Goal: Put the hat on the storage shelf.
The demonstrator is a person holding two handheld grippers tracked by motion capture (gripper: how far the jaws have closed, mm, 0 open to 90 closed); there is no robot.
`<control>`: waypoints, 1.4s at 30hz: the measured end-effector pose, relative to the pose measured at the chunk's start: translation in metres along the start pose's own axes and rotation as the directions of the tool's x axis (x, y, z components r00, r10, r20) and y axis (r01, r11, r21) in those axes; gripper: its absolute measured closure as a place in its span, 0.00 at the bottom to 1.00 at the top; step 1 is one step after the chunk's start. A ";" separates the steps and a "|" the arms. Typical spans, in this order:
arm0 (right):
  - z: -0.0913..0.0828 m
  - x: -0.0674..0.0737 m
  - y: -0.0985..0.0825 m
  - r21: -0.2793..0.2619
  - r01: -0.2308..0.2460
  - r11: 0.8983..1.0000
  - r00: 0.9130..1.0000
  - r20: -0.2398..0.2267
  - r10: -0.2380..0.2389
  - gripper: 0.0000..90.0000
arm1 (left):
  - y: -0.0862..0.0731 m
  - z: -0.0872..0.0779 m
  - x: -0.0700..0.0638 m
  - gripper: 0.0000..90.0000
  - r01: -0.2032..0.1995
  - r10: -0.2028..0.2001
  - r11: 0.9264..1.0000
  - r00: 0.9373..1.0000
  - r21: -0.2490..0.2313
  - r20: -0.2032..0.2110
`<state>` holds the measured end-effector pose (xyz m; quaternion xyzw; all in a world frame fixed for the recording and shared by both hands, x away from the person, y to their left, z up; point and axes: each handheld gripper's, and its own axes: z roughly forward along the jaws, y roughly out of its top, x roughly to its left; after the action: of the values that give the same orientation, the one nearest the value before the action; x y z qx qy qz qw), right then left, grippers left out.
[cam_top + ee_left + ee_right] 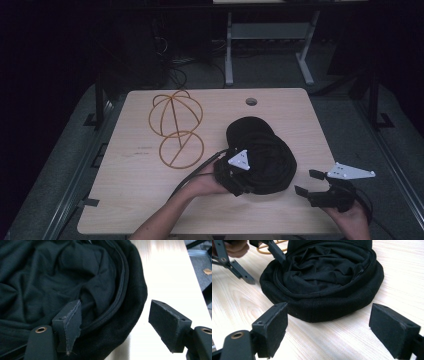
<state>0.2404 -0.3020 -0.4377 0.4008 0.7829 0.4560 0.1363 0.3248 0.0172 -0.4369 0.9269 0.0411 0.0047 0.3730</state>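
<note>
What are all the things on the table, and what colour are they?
hat: one, black, lying upside down with its lining showing, right of the table's middle
wire stand: one, golden, made of hoops, on the table to the left of the hat
table: one, pale wood, with a round hole near its far edge
left gripper: one, black, open, one of its fingers inside the hat's rim and one outside
right gripper: one, black, open, apart from the hat, near the table's right front
hands: two, one holding each gripper
</note>
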 end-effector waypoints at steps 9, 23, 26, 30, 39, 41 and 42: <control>0.002 0.001 0.000 0.007 0.001 1.000 1.000 -0.002 -0.001 0.17 | 0.000 0.017 0.003 0.30 -0.037 0.038 0.996 0.999 0.079 -0.014; 0.003 0.002 0.000 0.005 0.002 1.000 1.000 -0.002 -0.002 0.17 | 0.004 0.023 0.006 0.66 -0.078 0.082 0.991 0.996 0.110 -0.035; 0.003 0.002 0.000 0.005 0.003 1.000 1.000 -0.002 -0.003 0.17 | 0.007 0.024 0.005 0.73 -0.090 0.093 0.990 0.995 0.112 -0.021; 0.002 0.002 0.000 0.002 -0.001 1.000 1.000 -0.001 0.001 0.17 | 0.015 0.025 0.003 0.84 -0.105 0.106 0.989 0.994 0.103 -0.005; 0.001 0.002 0.000 -0.008 -0.001 1.000 1.000 -0.003 0.001 0.17 | 0.027 0.013 0.004 0.90 -0.051 0.051 0.999 0.999 0.005 0.003; 0.001 0.003 0.001 -0.008 -0.001 1.000 1.000 -0.003 0.001 0.17 | 0.029 0.009 0.005 0.90 -0.033 0.033 0.999 0.999 -0.016 0.005; 0.001 0.003 0.001 -0.008 0.002 1.000 1.000 -0.003 -0.002 0.17 | 0.030 0.006 0.006 0.90 -0.026 0.026 0.999 1.000 -0.033 0.009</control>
<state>0.2396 -0.2993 -0.4370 0.3989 0.7817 0.4594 0.1370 0.3334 -0.0082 -0.4210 0.9212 0.0273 0.0059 0.3881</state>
